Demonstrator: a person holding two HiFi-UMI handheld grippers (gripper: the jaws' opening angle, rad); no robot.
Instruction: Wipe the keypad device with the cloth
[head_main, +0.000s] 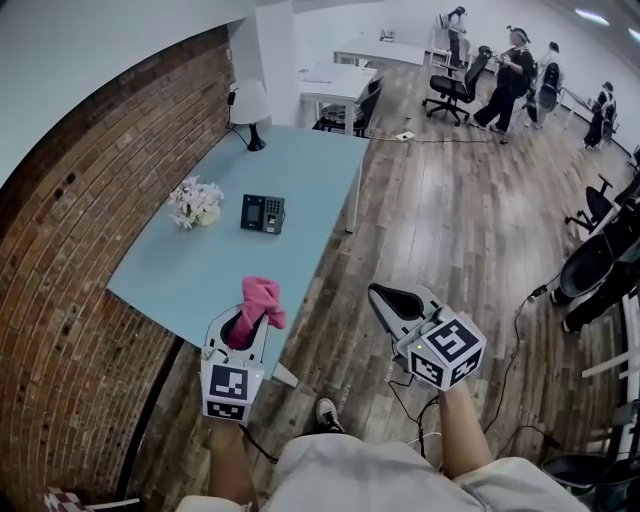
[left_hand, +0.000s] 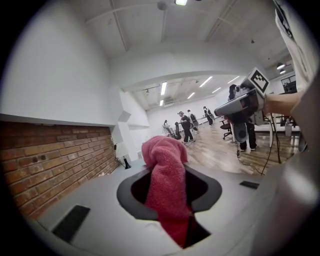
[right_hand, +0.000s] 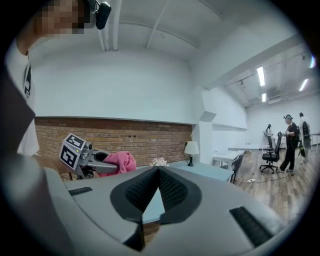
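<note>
The black keypad device (head_main: 262, 213) lies on the light blue table (head_main: 300, 180), well ahead of both grippers. My left gripper (head_main: 243, 322) is held up at the table's near edge, shut on a pink cloth (head_main: 261, 299) that sticks out past its tips. In the left gripper view the cloth (left_hand: 167, 185) fills the gap between the jaws. My right gripper (head_main: 388, 296) hovers over the wooden floor to the right of the table, shut with nothing in it; its ribbed pads (right_hand: 170, 189) meet. It also sees the cloth (right_hand: 119, 162) in the left gripper.
A bunch of pale flowers (head_main: 195, 202) stands left of the keypad device, and a white lamp (head_main: 249, 104) at the table's far end. A brick wall (head_main: 70, 230) runs along the left. Several people (head_main: 515, 70) and office chairs (head_main: 455, 88) are far off.
</note>
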